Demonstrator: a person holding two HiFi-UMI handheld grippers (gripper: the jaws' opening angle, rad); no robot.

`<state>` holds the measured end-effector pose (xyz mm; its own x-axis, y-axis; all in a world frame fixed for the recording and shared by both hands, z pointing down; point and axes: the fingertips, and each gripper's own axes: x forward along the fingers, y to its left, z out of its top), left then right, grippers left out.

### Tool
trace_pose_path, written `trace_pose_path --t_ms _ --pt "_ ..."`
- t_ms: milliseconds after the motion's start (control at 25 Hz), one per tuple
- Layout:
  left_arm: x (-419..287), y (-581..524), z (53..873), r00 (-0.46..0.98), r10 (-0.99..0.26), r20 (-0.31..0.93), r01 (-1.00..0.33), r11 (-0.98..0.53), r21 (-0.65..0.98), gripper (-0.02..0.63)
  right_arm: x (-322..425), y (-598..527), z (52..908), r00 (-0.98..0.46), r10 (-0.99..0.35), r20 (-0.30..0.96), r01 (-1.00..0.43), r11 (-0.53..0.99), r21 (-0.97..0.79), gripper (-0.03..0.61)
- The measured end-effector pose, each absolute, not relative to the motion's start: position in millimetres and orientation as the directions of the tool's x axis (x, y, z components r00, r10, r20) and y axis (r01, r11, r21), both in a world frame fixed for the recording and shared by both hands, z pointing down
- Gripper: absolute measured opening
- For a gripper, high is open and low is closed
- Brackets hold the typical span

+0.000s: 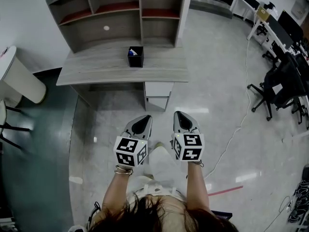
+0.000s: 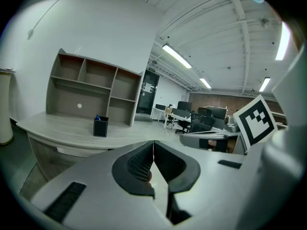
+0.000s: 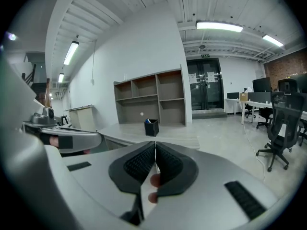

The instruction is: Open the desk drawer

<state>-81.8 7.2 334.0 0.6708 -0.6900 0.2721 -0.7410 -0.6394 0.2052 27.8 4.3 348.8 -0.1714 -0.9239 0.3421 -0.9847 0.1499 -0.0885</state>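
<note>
While the desk (image 1: 96,67) stands well ahead, its drawer (image 1: 158,89) sits shut under the tabletop's right end, just below the front edge. The left gripper (image 1: 143,120) and right gripper (image 1: 180,117) hang side by side, both pinched closed on nothing. As I judge it, one should spread its jaws before reaching the drawer front, come in level, then pull straight back. The black cup (image 1: 135,57) toward the tabletop's back edge needs no touching.

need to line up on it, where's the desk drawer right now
In the head view the desk drawer is under the right end of the desk, below and slightly right of the black pen holder.
</note>
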Motion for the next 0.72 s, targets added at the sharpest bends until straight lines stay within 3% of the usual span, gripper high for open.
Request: trace_pose_path --t_ms 720 --pt "-42 -102 389 0.642 -0.671 0.37 -0.763 -0.607 0.223 0.011 82 -105 393 -0.199 -0.884 0.424 -0.979 0.165 -0.117 0.025"
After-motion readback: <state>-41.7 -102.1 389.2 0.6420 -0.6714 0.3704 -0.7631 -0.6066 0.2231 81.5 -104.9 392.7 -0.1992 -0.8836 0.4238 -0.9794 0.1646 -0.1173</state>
